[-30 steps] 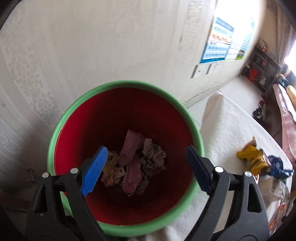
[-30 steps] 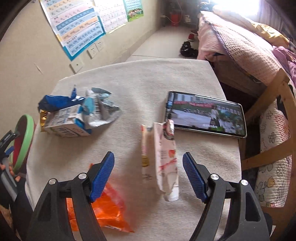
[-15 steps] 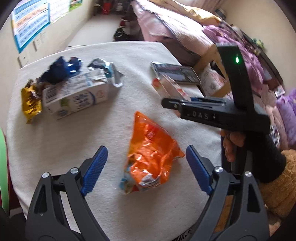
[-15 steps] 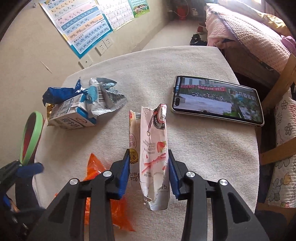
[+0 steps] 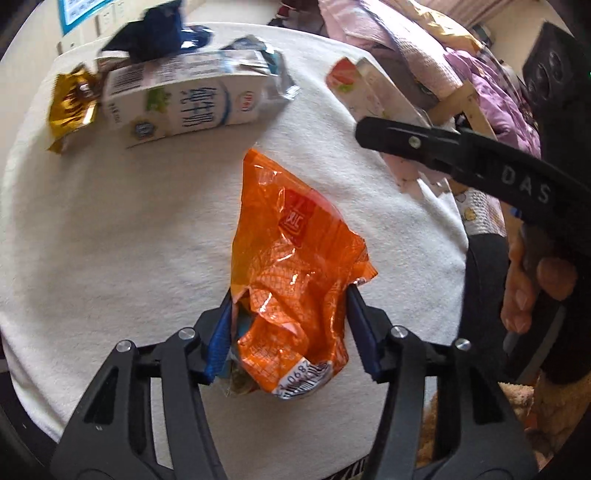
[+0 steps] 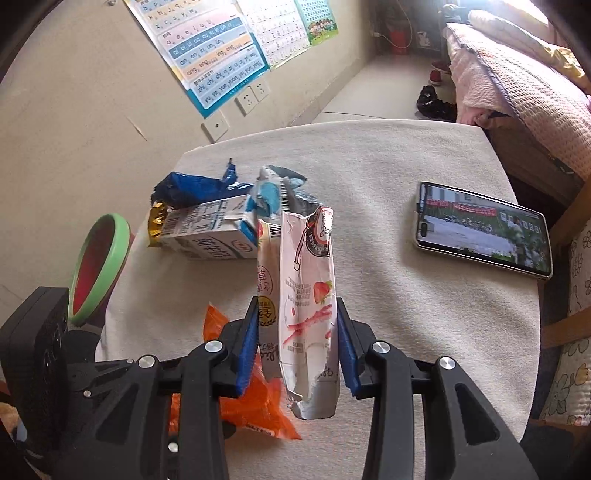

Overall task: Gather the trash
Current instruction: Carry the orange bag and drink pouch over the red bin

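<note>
Since a second ago your left gripper (image 5: 290, 325) has swung from above the red bin to the surface (image 5: 110, 236), and its jaws have just been closing around the orange snack bag (image 5: 291, 266); both blue pads now press the crumpled lower end of the bag, low in the centre of the left wrist view. Your right gripper (image 6: 297, 343) closed half a second earlier; its jaws pinch the torn pink-and-white strawberry carton (image 6: 306, 295), which now stands tilted up off the surface in the centre of the right wrist view.

Left wrist view: the white milk carton (image 5: 184, 107) lies on its side at upper left, touching a gold wrapper (image 5: 70, 107) on its left and a blue wrapper (image 5: 155, 33) above it. The right gripper's black arm crosses the upper right, and your hand (image 5: 532, 288) grips its handle at the right edge.

Right wrist view: the red bin with a green rim (image 6: 99, 266) sits at the left edge, beside the surface. A phone (image 6: 484, 229) with a lit screen lies flat at right, well apart from the trash. A bed (image 6: 517, 81) fills the upper right; wall charts (image 6: 221, 55) hang at the top.
</note>
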Demonstrator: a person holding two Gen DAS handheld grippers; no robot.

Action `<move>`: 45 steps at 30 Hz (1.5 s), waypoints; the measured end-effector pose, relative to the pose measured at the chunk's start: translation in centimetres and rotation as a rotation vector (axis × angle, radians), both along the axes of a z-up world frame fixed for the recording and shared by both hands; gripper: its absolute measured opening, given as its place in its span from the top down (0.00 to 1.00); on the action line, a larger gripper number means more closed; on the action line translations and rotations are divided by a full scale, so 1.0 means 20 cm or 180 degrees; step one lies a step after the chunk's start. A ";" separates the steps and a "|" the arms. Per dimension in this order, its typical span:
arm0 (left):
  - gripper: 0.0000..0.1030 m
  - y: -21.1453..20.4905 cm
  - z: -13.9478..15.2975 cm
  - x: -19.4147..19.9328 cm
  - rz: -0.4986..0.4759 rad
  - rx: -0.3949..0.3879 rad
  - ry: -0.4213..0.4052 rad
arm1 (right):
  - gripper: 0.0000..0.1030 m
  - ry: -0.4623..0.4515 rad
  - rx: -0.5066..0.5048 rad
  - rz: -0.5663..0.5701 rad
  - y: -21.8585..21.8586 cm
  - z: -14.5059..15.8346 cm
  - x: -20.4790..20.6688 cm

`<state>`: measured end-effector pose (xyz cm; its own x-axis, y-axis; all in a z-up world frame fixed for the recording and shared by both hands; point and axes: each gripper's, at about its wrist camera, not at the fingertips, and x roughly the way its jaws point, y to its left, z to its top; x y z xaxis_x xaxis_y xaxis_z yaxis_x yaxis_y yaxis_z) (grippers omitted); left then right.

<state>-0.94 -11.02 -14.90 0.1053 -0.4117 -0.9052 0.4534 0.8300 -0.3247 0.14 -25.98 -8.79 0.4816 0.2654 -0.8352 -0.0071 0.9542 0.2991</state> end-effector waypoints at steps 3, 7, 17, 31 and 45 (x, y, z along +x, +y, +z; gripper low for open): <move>0.47 0.16 0.03 0.02 0.0367 0.0102 -0.0138 | 0.64 0.0008 0.0020 0.0146 0.08 0.00 0.00; 0.47 0.35 0.09 0.07 0.0704 0.0210 -0.0327 | 0.64 0.0083 0.0026 0.0324 0.19 -0.04 0.00; 0.47 0.59 0.17 0.08 0.1156 0.0161 -0.0487 | 0.64 0.0062 0.0008 0.0589 0.38 -0.02 -0.02; 0.47 0.80 0.24 0.11 0.1636 0.0171 -0.0597 | 0.64 0.0012 -0.0008 0.0913 0.58 0.02 -0.01; 0.47 0.85 0.24 0.12 0.1738 0.0155 -0.0621 | 0.64 0.0004 -0.0029 0.1154 0.72 0.04 0.00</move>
